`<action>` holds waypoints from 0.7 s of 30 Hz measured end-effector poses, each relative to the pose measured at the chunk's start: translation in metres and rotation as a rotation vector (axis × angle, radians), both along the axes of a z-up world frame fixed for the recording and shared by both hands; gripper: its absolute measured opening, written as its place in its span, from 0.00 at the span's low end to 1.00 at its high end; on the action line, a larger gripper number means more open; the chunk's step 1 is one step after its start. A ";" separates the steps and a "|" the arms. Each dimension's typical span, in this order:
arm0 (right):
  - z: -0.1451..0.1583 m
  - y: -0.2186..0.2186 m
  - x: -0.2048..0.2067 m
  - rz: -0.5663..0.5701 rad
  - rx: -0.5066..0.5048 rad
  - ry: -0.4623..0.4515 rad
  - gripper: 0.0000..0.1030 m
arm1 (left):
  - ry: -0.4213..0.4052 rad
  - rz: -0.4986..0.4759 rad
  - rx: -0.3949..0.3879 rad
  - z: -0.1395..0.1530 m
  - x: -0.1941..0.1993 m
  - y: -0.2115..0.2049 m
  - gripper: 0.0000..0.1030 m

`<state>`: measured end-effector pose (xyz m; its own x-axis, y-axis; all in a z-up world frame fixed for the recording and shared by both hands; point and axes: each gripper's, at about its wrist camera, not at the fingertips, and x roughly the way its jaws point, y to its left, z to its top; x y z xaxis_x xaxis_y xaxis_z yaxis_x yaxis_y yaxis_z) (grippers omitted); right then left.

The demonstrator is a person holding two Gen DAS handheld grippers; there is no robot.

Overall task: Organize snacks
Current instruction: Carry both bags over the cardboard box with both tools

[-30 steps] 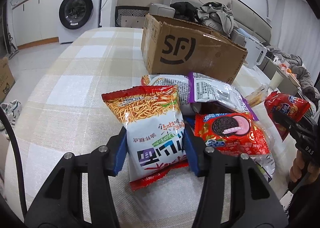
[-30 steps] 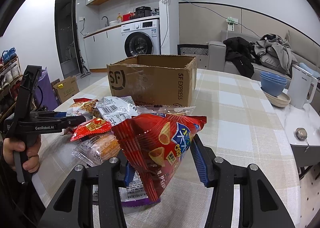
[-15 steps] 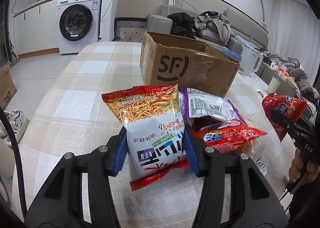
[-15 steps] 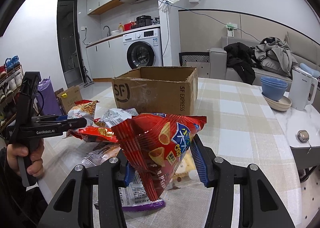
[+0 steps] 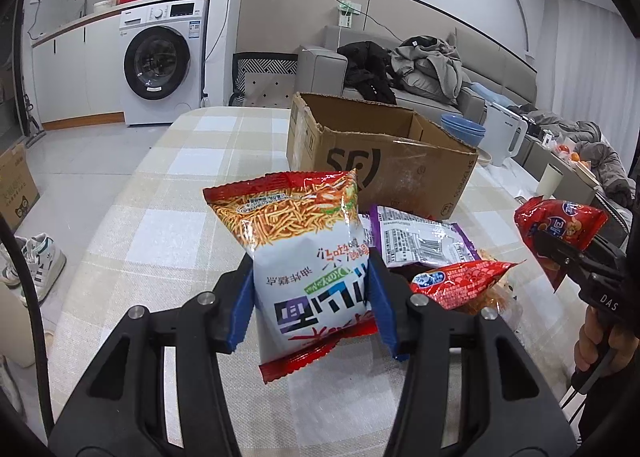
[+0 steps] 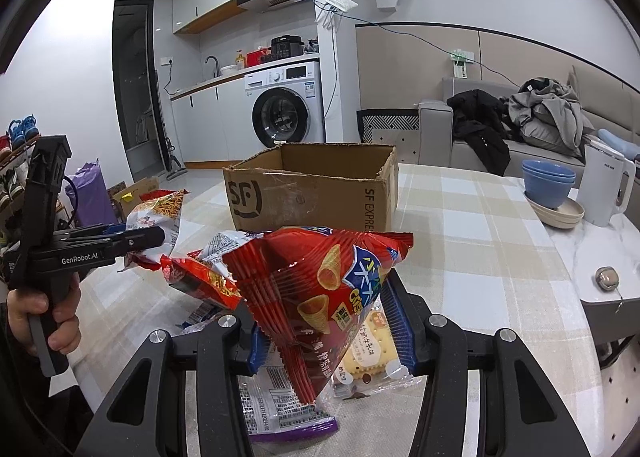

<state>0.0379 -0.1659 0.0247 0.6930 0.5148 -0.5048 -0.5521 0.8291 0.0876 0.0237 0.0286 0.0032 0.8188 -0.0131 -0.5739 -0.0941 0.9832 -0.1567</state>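
My left fingers (image 5: 310, 295) grip a noodle-snack bag (image 5: 298, 253). My right fingers (image 6: 326, 325) grip a red "Crisp" bag (image 6: 320, 289). The box (image 6: 316, 193) reads "SF EXPRESS".

Cardboard box (image 6: 312, 197): "SF", "SF EXPRESS". Left tongs (image 6: 132, 243): "GenRobot.AI". Right tongs (image 5: 576, 261): "DAS".
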 end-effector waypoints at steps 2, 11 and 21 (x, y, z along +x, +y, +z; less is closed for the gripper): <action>0.001 0.000 0.000 -0.005 0.003 -0.001 0.49 | -0.005 0.003 0.000 0.000 0.000 -0.001 0.46; 0.009 0.001 0.004 -0.019 0.014 -0.008 0.49 | -0.040 0.011 -0.013 0.026 -0.002 0.008 0.46; 0.020 0.006 0.014 -0.028 0.033 -0.002 0.49 | -0.048 -0.016 0.005 0.039 0.005 0.000 0.46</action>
